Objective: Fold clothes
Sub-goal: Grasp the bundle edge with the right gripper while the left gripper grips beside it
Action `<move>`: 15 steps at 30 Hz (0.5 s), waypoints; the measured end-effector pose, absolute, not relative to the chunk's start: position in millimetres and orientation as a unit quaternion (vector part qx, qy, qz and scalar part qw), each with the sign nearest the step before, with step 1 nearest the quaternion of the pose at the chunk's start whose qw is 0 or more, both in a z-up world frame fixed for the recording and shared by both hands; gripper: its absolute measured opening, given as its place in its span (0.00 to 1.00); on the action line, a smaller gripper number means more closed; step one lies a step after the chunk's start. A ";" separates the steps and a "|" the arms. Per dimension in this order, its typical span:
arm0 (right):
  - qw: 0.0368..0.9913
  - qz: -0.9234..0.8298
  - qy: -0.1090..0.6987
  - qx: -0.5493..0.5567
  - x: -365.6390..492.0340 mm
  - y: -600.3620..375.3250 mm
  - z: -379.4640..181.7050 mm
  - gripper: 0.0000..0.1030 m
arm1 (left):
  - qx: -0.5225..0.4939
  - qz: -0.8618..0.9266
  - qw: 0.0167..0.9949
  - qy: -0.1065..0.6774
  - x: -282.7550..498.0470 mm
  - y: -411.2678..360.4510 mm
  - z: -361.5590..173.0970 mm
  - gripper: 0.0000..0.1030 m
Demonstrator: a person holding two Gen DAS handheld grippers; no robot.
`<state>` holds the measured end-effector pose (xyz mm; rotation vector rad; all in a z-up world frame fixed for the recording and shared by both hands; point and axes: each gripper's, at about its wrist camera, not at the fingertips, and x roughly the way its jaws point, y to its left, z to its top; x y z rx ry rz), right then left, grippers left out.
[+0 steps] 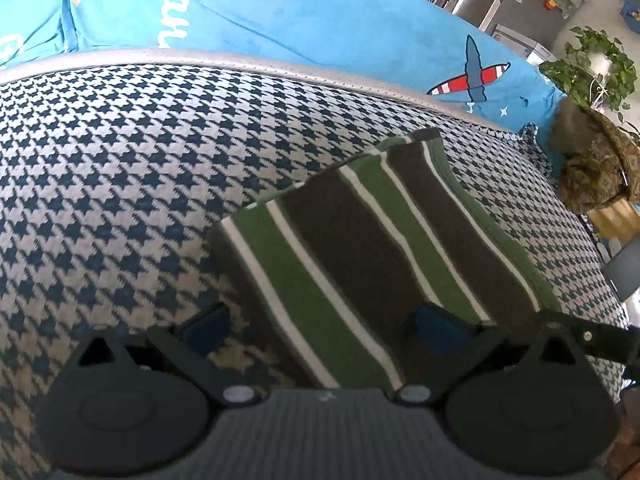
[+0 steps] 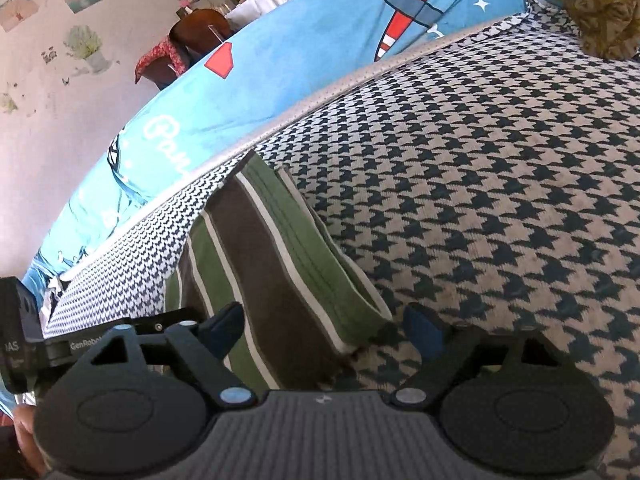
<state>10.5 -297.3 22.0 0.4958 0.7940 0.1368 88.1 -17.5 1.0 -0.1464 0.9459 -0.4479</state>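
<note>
**Striped garment folded on houndstooth cover: both tools apart**

Left wrist view. The left tool (image 1: 324, 330) is held low over the near end of the striped garment (image 1: 372, 240), with its jaws standing apart and nothing clamped between them. One blue fingertip (image 1: 206, 326) sits over the houndstooth cover (image 1: 120, 168), beside the garment's left edge; the other lies over the stripes. The garment is seen as a compact folded rectangle of green, brown and white bands, lying flat on the cover. This straddling pose is judged to suit a grasp of the left edge for a further fold. Beyond the cover's grey piped border, a blue aeroplane-print sheet (image 1: 320, 28) is spread. A patterned brown bundle (image 1: 596, 168) and a potted plant (image 1: 592, 64) stand well apart at the far right and obstruct nothing.

Right wrist view. The right tool (image 2: 326, 330) is likewise open and empty. Its jaws are placed either side of the garment's near right corner, where the stacked layers are exposed. The garment extends away toward the piped border. A fold of the houndstooth cover appears to lie against the garment's left side and may hinder a clean lift. The left tool (image 2: 24, 344) is partly visible at the lower left edge.
</note>
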 end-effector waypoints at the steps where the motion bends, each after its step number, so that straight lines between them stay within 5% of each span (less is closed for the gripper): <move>1: 0.890 0.067 0.381 0.242 12.1 -297.4 21.5 0.81 | -0.069 -0.216 0.863 0.451 89.7 -18.5 0.5 1.00; 15: 0.887 0.091 0.370 0.260 36.3 -285.6 14.7 0.59 | -0.060 -0.253 0.859 0.442 105.1 -29.0 -7.1 1.00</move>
